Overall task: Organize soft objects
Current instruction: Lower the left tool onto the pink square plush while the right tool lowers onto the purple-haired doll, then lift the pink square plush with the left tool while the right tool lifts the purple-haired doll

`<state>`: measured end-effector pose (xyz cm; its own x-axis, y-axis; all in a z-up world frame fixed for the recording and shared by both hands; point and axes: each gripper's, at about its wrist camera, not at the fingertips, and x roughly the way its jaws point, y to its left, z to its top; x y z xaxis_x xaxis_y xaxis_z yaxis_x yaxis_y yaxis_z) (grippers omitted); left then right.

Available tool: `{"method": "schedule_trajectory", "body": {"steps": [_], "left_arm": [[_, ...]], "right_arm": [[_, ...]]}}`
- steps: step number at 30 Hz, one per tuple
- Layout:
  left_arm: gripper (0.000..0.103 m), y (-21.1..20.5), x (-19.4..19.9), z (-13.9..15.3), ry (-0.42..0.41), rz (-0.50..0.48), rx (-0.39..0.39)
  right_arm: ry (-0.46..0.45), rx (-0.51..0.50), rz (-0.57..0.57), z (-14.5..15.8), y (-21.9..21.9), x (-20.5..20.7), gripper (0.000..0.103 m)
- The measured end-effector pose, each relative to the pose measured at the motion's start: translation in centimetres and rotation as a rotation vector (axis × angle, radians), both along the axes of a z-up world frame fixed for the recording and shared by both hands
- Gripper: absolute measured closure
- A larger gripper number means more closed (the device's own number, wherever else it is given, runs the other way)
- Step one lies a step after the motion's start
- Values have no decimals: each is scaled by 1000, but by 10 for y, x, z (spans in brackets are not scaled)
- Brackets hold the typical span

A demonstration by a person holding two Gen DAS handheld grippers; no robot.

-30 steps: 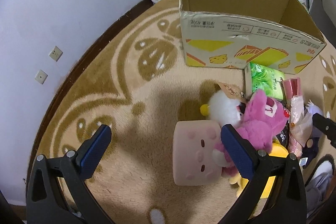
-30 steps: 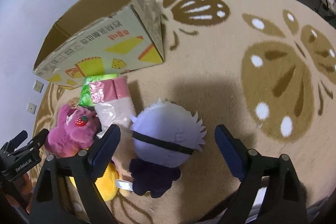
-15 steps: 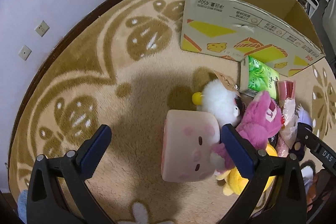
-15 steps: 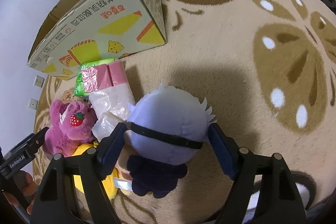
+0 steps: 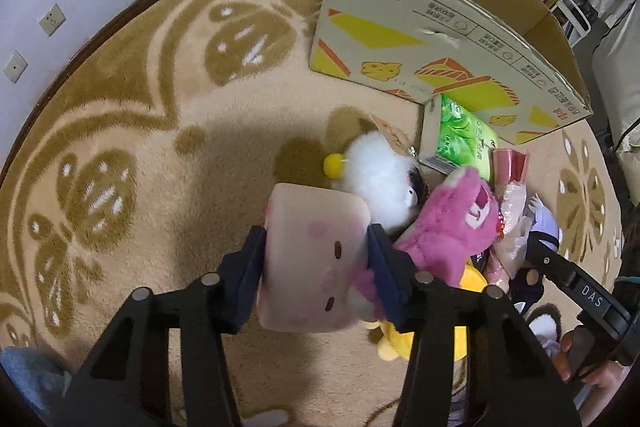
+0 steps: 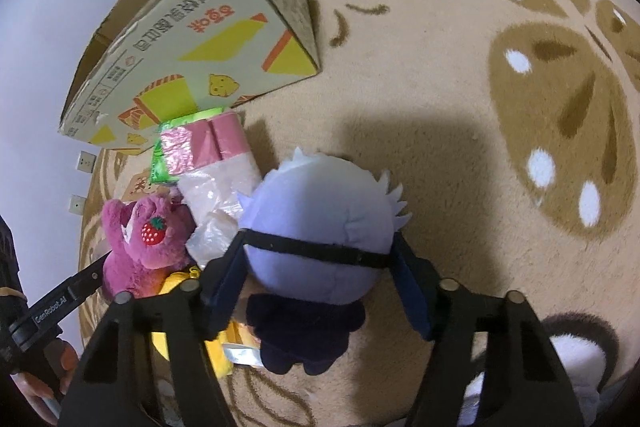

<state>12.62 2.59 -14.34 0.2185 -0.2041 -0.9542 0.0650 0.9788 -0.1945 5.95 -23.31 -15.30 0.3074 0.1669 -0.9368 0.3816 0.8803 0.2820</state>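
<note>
Left gripper (image 5: 316, 267) is clamped on the pink cube plush (image 5: 314, 251), blue pads pressed into both its sides; right gripper (image 6: 320, 275) has its pads against the two sides of the purple-haired doll's (image 6: 316, 227) head, so I read it as gripping too. Both toys look to be at rug (image 5: 152, 155) level, in or beside the pile; can't tell if either is lifted. Box (image 5: 440, 39) stands open just behind the pile, and the part of its inside that shows has nothing soft in it. Lying out on the rug: white plush (image 5: 376, 175), pink bear (image 5: 452, 227), yellow plush (image 5: 400, 343) under the bear, green pack (image 5: 460, 139), pink wrapped pack (image 6: 216, 147), clear bag (image 6: 216, 199). Judgement: early stage, first two picks in hand, nothing boxed, assuming the box is the target. Left to do: carry both to the box, drop them, then clear the rest of the pile.
</note>
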Motion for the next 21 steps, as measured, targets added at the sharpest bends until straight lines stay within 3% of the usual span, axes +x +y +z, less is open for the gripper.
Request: {"method": "schedule_trajectory", "body": {"steps": [5,21], "left_arm": [[62,-1,-6,8,-27,-14,9],[58,4,-6,15,-69,20,77]], "right_arm": [[-3,-10,6,5,5,-2,34],[-59,-67,27,26,8,-4,34]]}}
